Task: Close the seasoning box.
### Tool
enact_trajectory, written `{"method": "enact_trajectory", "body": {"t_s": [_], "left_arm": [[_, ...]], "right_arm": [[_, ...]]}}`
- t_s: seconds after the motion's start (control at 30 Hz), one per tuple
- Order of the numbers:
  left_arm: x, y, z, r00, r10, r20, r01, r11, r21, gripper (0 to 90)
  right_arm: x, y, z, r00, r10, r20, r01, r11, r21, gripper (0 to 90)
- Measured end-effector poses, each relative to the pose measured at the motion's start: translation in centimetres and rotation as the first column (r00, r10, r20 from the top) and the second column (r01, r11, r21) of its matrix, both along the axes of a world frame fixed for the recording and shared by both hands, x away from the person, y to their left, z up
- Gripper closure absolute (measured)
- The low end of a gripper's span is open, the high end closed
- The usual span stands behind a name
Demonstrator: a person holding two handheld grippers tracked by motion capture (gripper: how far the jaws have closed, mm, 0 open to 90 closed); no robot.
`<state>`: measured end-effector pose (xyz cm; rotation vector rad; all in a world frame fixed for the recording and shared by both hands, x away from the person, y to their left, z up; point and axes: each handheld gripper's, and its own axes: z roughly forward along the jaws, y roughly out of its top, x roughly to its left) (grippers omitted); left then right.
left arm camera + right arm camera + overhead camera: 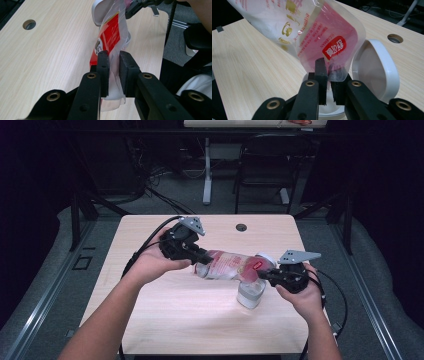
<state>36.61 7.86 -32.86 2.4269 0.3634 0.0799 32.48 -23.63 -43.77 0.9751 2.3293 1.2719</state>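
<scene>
A: Entry. You had the clear plastic bag with red and gold print (227, 265) slung between both tools, centre of the high view. Left gripper (114, 72) was clamped on one end of the film; right gripper (329, 82) was pinched on the other end.

B: And the container?

A: The white plastic jar with its round hinged lid thrown open (375, 72) stood directly under your right-hand end, lower centre of the right gripper view. The bag's red corner hung over the mouth.

B: Risks you noted?

A: Probably three. Thin film could have slipped from the pads if you tilted harder. Contents could have missed the mouth, because the opening was hidden behind the jaws. The jar looked light; a nudge from your right tool might have tipped it onto the pale wooden table (150, 320).
</scene>
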Motion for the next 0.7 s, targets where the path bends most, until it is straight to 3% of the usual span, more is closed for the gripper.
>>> {"method": "enact_trajectory", "body": {"t_s": [0.7], "left_arm": [[0.3, 0.12, -0.05, 0.9999, 0.002, 0.017, -0.002, 0.9999, 0.01, 85.7]], "right_arm": [[0.04, -0.02, -0.02, 1.0, 0.003, 0.0, -0.003, 1.0, 0.009, 84.6]]}}
